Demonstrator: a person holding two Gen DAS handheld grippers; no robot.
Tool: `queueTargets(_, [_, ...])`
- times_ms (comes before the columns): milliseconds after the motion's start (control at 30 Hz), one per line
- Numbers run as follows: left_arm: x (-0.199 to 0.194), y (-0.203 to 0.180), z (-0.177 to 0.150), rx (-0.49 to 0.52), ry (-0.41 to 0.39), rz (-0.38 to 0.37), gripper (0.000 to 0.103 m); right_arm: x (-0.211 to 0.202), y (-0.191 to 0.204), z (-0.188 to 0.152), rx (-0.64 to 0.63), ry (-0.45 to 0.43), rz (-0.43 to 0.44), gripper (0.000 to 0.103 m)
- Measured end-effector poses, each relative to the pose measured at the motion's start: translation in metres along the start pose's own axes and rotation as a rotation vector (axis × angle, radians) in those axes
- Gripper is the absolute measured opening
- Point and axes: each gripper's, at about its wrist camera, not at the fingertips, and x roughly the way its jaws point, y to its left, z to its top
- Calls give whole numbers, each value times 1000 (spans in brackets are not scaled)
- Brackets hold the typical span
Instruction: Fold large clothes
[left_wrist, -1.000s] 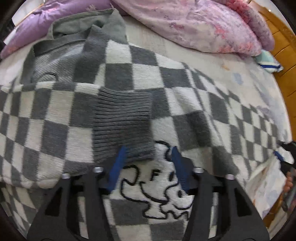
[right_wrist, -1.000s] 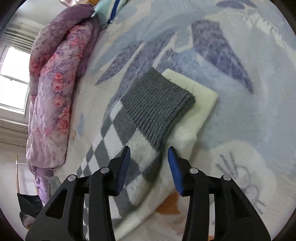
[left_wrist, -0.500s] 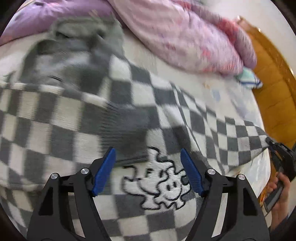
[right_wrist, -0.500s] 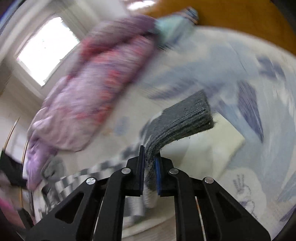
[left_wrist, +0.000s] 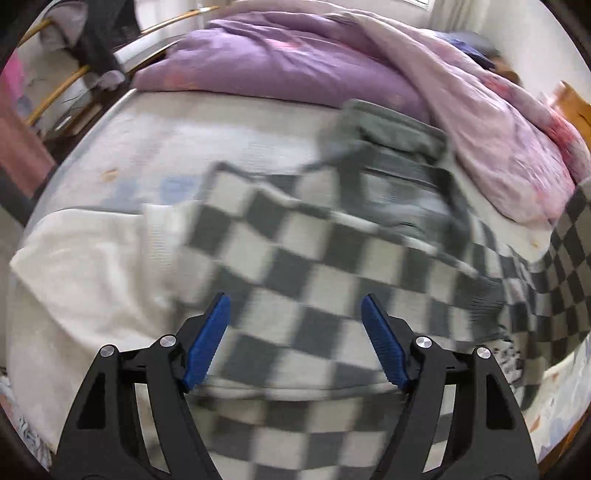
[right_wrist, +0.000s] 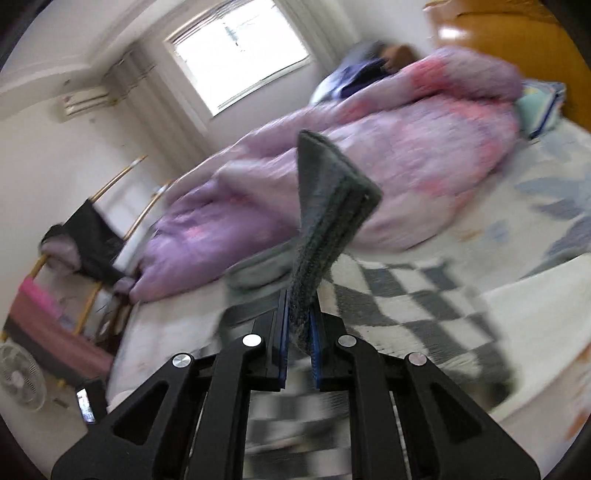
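A bed (left_wrist: 155, 147) with a pink and purple quilt (right_wrist: 406, 158) fills the room. No words can be read. The gray and white checked sweater (left_wrist: 295, 273) lies spread on it. The left gripper (left_wrist: 295, 325) is wide open above it. The right gripper (right_wrist: 298, 332) pinches the gray ribbed cuff (right_wrist: 328, 206), lifted up

Motion blur smears the checkered sweater (left_wrist: 295, 266) across the left wrist view, its lower part hidden behind the left hand-held gripper (left_wrist: 295, 332), while in the right wrist view the sleeve cuff (right_wrist: 325, 206) hides part of the quilt (right_wrist: 424, 155).
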Motion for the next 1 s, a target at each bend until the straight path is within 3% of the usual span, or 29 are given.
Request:
queueTargets(100, [-4, 39, 1, -23, 1, 14, 74, 40, 58, -37, -43, 78, 45, 9])
queueTargets(233, [-6, 83, -1, -45, 7, 22, 74, 100, 120, -100, -123, 225, 43, 9])
queueTargets(367, [-5, 108, -7, -68, 11, 17, 74, 145, 148, -160, -200, 363, 14, 11])
queueTargets(500, [-4, 122, -10, -83, 14, 20, 75, 175, 154, -199, -238, 498, -41, 28])
queueTargets(633, [-11, 126, -9, -125, -1, -7, 78, 153, 149, -183, -186, 514, 62, 51])
queueTargets(700, [-14, 121, -7, -133, -8, -26, 79, 134, 150, -170, -210, 487, 87, 51])
queueTargets(800, [-11, 99, 0, -119, -2, -83, 79, 105, 125, -136, -226, 428, 48, 51])
queueTargets(867, [-4, 80, 5, -83, 15, -114, 79, 92, 91, -112, -195, 397, -20, 45])
queueTargets(900, [2, 67, 6, -55, 19, -133, 79, 85, 72, -103, -183, 387, -61, 33])
queueTargets(1000, [19, 39, 6, 1, 58, -172, 79, 75, 7, -77, -145, 371, -211, 15])
